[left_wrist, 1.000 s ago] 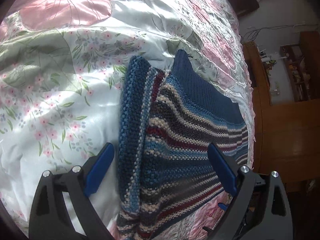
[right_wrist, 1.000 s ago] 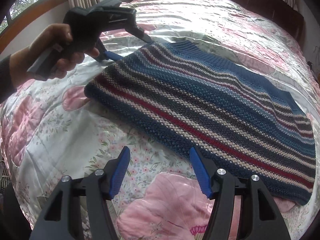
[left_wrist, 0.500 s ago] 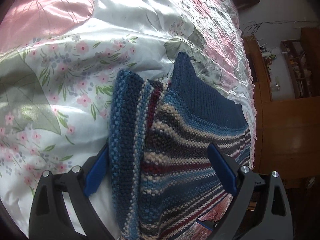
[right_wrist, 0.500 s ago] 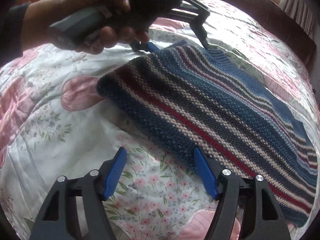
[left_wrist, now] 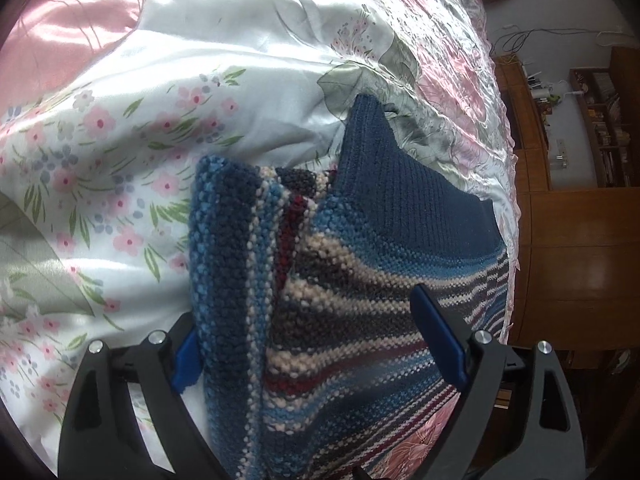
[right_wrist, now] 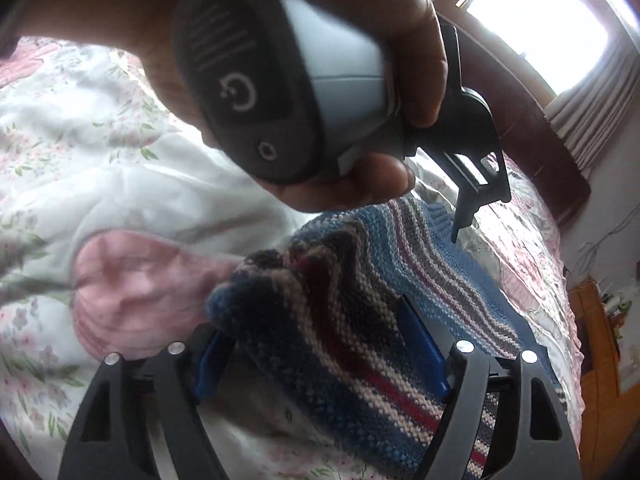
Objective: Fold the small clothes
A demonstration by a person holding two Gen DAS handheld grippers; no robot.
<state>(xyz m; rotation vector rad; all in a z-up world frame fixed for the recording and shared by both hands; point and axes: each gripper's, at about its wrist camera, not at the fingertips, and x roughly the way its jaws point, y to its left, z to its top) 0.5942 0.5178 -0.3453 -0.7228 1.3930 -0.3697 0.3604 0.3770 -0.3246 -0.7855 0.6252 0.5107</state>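
Note:
A striped knit sweater (left_wrist: pixel 360 312) in blue, cream and dark red lies on the floral satin quilt (left_wrist: pixel 120 152), its plain navy hem (left_wrist: pixel 400 192) at the far end. A folded edge of it bulges up between the fingers of my left gripper (left_wrist: pixel 312 352), which stands open around the cloth. In the right wrist view a bunched corner of the sweater (right_wrist: pixel 320 320) sits between the blue pads of my right gripper (right_wrist: pixel 316 356), also open. A hand (right_wrist: pixel 420 60) holding the left gripper's grey handle (right_wrist: pixel 280 80) fills the top of that view and hides the sweater's far part.
The quilt (right_wrist: pixel 100 200) covers the whole bed. A dark wooden headboard (right_wrist: pixel 520 120) and a bright curtained window (right_wrist: pixel 540 20) lie beyond it. Wooden cabinets and shelves (left_wrist: pixel 580 240) stand past the bed's right edge.
Both grippers have moved in low onto the sweater, so its edge now lies between each pair of fingers. The hand with the left gripper now looms close in the right wrist view.

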